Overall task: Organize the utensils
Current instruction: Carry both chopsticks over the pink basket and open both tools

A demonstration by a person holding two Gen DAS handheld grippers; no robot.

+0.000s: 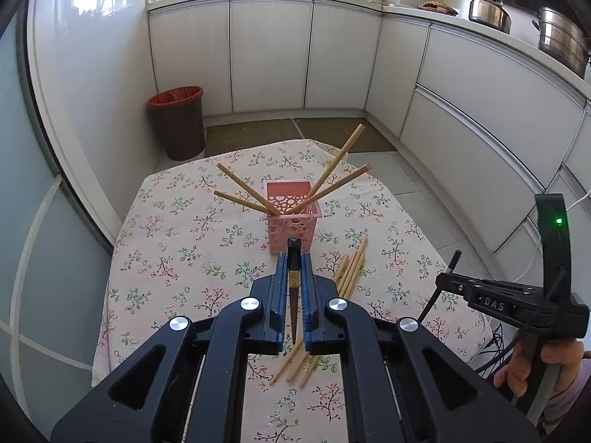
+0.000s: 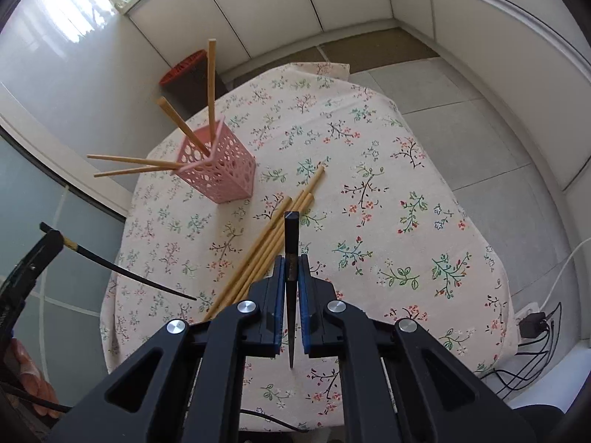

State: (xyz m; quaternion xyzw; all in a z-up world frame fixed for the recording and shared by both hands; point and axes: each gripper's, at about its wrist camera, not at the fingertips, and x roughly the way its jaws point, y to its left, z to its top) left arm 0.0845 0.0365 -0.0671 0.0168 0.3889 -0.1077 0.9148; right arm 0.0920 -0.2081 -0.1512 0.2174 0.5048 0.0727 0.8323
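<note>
Two black chopsticks are up off the tablecloth (image 2: 369,140), one (image 1: 294,288) pinched tight in the left gripper (image 1: 294,258), one (image 2: 291,277) in the right gripper (image 2: 291,258), both near the pink basket (image 2: 221,170), so next they'd need tipping in.

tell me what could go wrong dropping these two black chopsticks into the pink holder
1. Four wooden chopsticks already splay out of the pink holder; an incoming tip may knock them.
2. Each black chopstick is pinched near its thick end, so it could pivot.
3. The light holder might tip.
</note>
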